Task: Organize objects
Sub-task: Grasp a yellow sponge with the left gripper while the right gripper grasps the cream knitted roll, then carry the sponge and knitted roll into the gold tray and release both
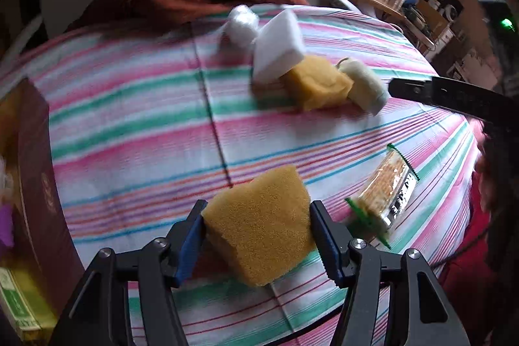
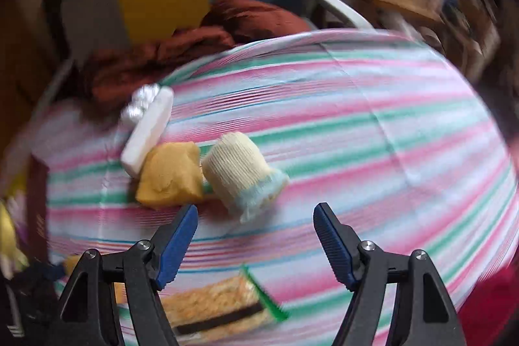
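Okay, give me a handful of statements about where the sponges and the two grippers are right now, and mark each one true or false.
1. The left gripper has a yellow sponge between its pads. True.
2. The right gripper is clamped on the cream knitted roll. False: its jaws stand open with nothing between them, and the roll lies on the striped cloth beyond the fingertips.
3. The white foam block leans against a second yellow sponge. True.
4. The wrapped snack bar sits inside the dark red box. False: it lies on the cloth, to the right of the held sponge.
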Tool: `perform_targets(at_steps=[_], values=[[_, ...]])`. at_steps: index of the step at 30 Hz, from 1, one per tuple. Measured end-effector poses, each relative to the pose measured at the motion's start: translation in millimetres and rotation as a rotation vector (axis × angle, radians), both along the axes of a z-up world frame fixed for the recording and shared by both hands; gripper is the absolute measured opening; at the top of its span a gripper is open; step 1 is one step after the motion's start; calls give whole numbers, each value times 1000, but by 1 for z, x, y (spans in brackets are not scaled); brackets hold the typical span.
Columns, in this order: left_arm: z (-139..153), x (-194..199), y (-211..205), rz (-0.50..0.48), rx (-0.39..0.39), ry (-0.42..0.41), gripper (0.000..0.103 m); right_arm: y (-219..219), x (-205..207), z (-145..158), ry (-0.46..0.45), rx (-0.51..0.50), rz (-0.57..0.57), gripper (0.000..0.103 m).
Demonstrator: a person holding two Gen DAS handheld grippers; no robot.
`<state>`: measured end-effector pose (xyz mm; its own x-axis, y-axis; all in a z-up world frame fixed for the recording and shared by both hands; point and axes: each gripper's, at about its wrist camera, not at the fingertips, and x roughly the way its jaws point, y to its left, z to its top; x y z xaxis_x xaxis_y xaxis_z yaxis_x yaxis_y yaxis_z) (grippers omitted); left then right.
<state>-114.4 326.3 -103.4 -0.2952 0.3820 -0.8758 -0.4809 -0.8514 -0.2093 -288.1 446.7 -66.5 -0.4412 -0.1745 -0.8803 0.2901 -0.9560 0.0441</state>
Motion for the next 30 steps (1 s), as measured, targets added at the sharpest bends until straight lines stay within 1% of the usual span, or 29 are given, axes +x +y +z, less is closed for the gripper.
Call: perform_targets(at_steps=[1, 3, 7, 8, 9, 11, 13, 19, 22, 26, 30], values=[[1, 1, -1, 1, 3, 4, 63, -8, -6, -4, -6, 38, 46, 75], [0, 0, 2, -4, -5, 17, 63, -20, -17, -12, -9, 97, 101, 75], [-3, 1, 4, -9, -19, 31, 65, -27, -37, -32, -31, 163, 136, 74], [-3, -1, 3, -5, -16, 26, 65, -28, -40, -36, -36, 154, 142, 69], [-4, -2, 2, -1, -13, 22, 66, -28, -42, -40, -50, 117, 159, 65], [-4, -2, 2, 5, -9, 18, 66, -27, -41, -40, -45, 107, 154, 57], [-4, 0, 4, 4, -14, 27, 66, -25, -37, -37, -45, 94, 150, 54], [0, 5, 4, 7, -14, 49, 64, -9, -5, -24, -56, 76, 123, 52], [9, 12, 5, 5, -17, 85, 64, -3, 13, -13, -52, 29, 118, 52], [35, 32, 0, -11, -3, 173, 64, -5, 41, 4, -22, -36, 128, 52], [69, 52, -15, -4, 27, 282, 64, -13, 62, 19, 12, -106, 127, 52]])
